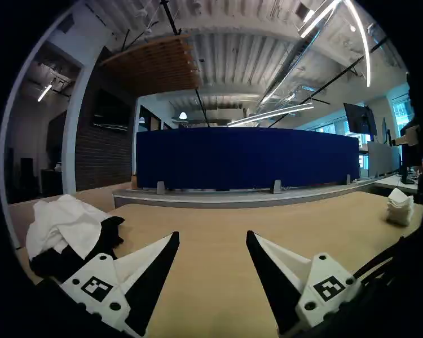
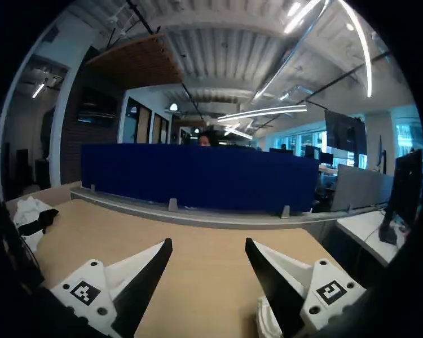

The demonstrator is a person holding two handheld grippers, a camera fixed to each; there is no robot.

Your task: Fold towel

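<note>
In the left gripper view, a heap of white and black towels [image 1: 65,228] lies crumpled on the wooden table [image 1: 239,225] at the left, just beyond my left gripper [image 1: 211,239]. That gripper is open, nothing between its fingers. A small stack of folded white towels [image 1: 400,205] sits at the table's right edge. In the right gripper view, my right gripper [image 2: 208,245] is open over the bare tabletop [image 2: 211,248]. The white and black heap [image 2: 31,219] lies far left. A folded white towel [image 2: 267,318] shows under the right finger.
A blue divider panel [image 1: 245,158] on a grey rail runs along the table's far edge. A person's head [image 2: 207,138] rises behind the divider [image 2: 200,174]. Monitors [image 2: 402,191] stand on a desk to the right.
</note>
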